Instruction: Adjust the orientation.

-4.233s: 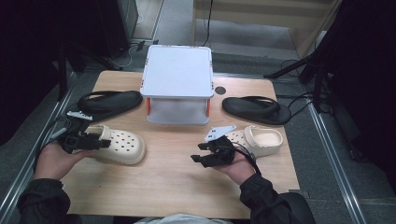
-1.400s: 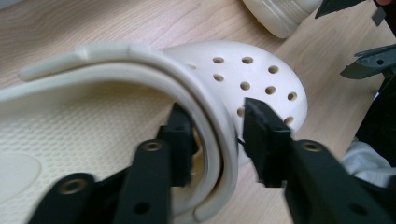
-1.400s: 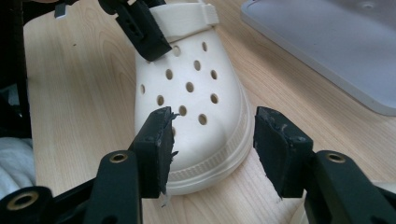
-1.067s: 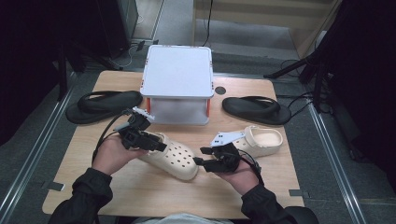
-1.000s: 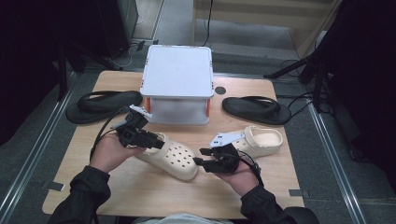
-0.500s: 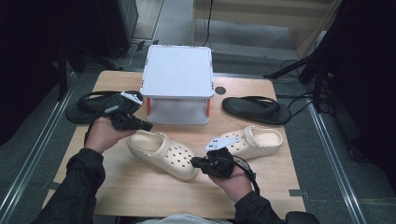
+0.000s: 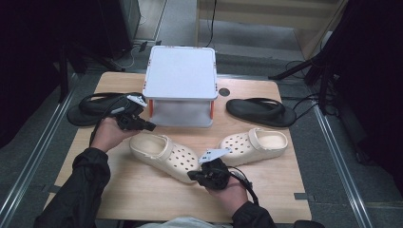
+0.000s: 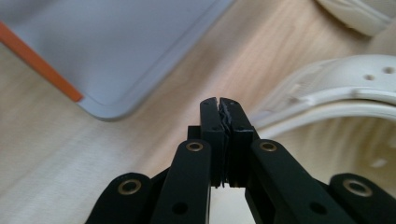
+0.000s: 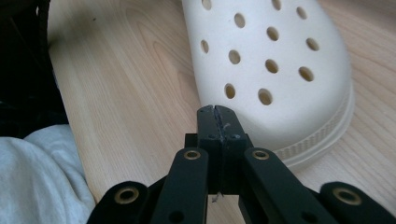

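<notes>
Both tongs are clenched on nothing. The left gripper (image 7: 151,126) sits by the heel of the cream perforated foam clog (image 7: 164,156). The right gripper (image 7: 192,175) sits at its toe.

A light wooden counter (image 7: 142,199) is standing on a grey carpeted floor (image 7: 342,190). Metal rails (image 7: 28,175) are running along both sides, and dark shadows are covering the far corners.
</notes>
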`<state>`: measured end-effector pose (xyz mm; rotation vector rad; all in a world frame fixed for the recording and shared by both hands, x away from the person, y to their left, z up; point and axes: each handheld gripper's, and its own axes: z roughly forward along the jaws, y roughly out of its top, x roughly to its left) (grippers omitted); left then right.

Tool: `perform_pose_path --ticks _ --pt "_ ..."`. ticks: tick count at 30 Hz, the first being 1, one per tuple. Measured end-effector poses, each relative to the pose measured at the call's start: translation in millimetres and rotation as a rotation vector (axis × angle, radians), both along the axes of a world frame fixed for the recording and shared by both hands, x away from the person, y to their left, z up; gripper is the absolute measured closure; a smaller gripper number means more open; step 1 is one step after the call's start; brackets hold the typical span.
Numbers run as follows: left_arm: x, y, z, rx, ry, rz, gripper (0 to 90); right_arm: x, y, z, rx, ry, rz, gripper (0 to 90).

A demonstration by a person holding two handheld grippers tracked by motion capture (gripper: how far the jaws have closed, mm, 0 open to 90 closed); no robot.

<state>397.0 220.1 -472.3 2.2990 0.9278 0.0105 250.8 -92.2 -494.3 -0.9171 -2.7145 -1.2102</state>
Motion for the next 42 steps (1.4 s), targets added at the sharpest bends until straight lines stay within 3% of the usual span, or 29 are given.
perform_pose_path --ticks 3,4,7,14,17,25,31,42 --pt "3.3 1.1 -4.0 0.002 0.018 -0.006 89.9 -0.5 2.6 -2.1 -0.004 0.007 0.008 90.0" --pt "4.2 0.0 -9.2 0.037 0.021 -0.010 89.9 -1.1 5.2 -3.7 -0.007 0.010 0.013 90.0" --pt "5.3 1.1 -17.0 0.046 0.043 -0.002 89.9 0.0 9.2 -5.9 -0.001 0.015 0.023 90.0" --pt "-7.9 6.2 -19.9 0.047 0.052 0.021 89.8 4.0 15.7 -8.7 -0.009 0.018 0.033 90.0" --pt "-14.6 6.3 -23.4 0.074 0.074 0.016 89.8 6.1 14.8 -9.1 -0.008 0.020 0.025 90.0" --pt "-25.9 3.6 -21.2 0.032 0.078 0.024 89.8 11.9 11.8 -7.8 -0.024 0.009 0.001 90.0" --pt "-33.3 11.7 -21.6 0.012 0.090 0.040 89.8 20.4 10.7 -7.3 -0.026 0.007 -0.020 90.0" --pt "-51.2 18.9 -21.2 0.012 0.094 0.084 89.8 33.9 13.2 -5.5 -0.035 0.009 -0.048 90.0"
